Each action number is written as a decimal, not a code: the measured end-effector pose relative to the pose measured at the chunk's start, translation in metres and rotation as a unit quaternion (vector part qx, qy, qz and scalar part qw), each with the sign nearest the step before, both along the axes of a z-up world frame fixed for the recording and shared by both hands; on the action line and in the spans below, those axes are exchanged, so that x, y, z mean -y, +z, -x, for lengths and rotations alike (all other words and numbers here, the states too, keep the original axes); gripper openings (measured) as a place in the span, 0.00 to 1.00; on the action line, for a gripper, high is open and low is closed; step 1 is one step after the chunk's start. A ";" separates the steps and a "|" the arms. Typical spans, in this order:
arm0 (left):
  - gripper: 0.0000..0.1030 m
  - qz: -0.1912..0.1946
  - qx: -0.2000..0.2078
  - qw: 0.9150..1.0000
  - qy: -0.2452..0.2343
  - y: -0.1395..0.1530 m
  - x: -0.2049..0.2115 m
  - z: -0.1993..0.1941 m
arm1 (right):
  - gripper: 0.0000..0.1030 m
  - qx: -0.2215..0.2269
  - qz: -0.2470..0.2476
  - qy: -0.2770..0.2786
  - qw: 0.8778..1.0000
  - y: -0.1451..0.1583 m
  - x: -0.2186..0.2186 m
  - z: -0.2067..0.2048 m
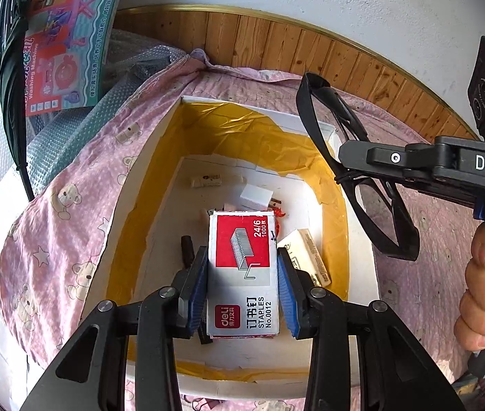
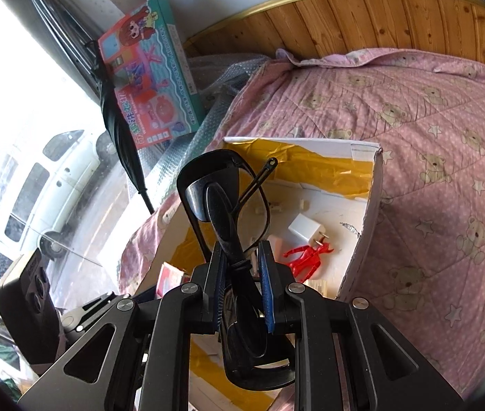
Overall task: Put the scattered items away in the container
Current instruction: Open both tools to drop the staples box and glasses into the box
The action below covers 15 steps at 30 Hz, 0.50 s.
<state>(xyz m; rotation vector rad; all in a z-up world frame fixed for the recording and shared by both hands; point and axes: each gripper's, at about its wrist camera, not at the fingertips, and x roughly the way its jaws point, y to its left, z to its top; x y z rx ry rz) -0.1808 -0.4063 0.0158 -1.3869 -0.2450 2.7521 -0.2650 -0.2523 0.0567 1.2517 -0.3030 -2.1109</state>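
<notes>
left tool (image 1: 242, 274) clamps a red-and-white staples box (image 1: 242, 274) over the white container (image 1: 132, 185); right tool (image 2: 242, 284) clamps black glasses (image 2: 223, 205).

Box (image 1: 146, 157) on quilt (image 1: 71, 205); charger (image 1: 256, 197), eraser (image 1: 307, 253) inside; toy carton (image 1: 67, 37) behind-left.

Bed with pink bear-print quilt (image 2: 431, 144), white cardboard box (image 2: 367, 226) resting on it

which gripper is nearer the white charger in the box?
Left. The left gripper holds the staples box inside the box, just short of the white charger; the right gripper holds glasses above the rim.
</notes>
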 end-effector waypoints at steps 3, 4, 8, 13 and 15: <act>0.38 0.004 -0.010 1.000 0.011 0.008 0.013 0.012 | 0.18 0.006 0.003 0.005 1.000 -0.005 0.004 -0.004; 0.38 0.010 -0.013 1.000 0.011 0.012 0.015 0.017 | 0.18 0.009 0.003 0.007 1.000 -0.007 0.006 -0.007; 0.38 0.022 -0.016 1.000 0.009 0.019 0.023 0.040 | 0.19 0.018 -0.002 0.004 1.000 -0.019 0.011 -0.020; 0.38 0.014 -0.002 1.000 0.011 0.011 0.029 0.065 | 0.19 0.032 -0.007 -0.011 0.999 -0.029 0.009 -0.026; 0.38 0.014 0.005 1.000 0.011 0.008 0.029 0.069 | 0.19 0.034 -0.008 -0.015 0.999 -0.030 0.009 -0.023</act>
